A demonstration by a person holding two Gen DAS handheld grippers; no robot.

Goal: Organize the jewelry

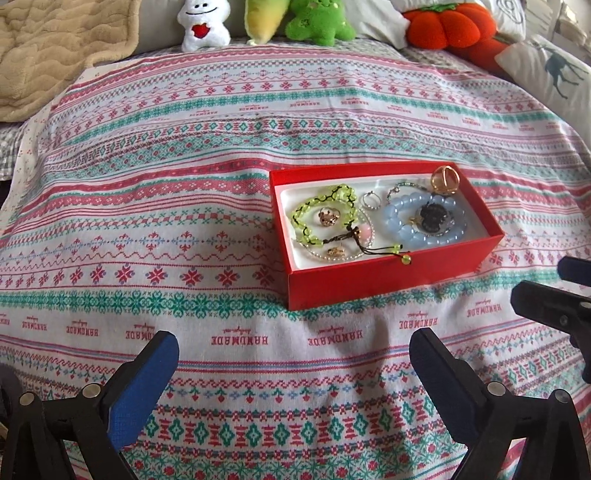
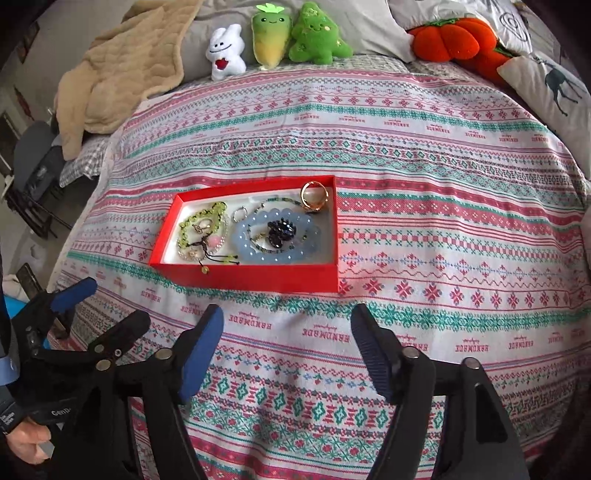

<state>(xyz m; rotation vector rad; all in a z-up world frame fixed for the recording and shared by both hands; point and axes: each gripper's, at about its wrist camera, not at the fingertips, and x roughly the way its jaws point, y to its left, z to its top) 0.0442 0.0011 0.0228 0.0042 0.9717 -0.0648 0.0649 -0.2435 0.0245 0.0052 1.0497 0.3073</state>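
Note:
A red box point(image 1: 369, 284) point(image 2: 258, 277) with a white lining sits on the patterned cloth. Inside lie a green bead bracelet point(image 1: 325, 206) point(image 2: 199, 219), a pale blue bead bracelet point(image 1: 406, 229) point(image 2: 255, 247), a dark charm point(image 1: 434, 218) point(image 2: 280, 229), a gold ring point(image 1: 445, 179) point(image 2: 314, 195), a small silver ring point(image 1: 371, 201) point(image 2: 239, 214) and small gold pieces. A green bead on a cord hangs over the front wall. My left gripper point(image 1: 293, 354) is open and empty, in front of the box. My right gripper point(image 2: 288, 325) is open and empty, also in front of the box.
Plush toys line the back: a white one point(image 1: 203, 26) point(image 2: 226, 51), green ones point(image 2: 317, 37) and an orange pumpkin point(image 1: 448, 26) point(image 2: 452, 38). A beige blanket point(image 1: 55, 48) lies back left, a deer pillow point(image 1: 554, 74) back right. The left gripper point(image 2: 107, 314) shows in the right wrist view.

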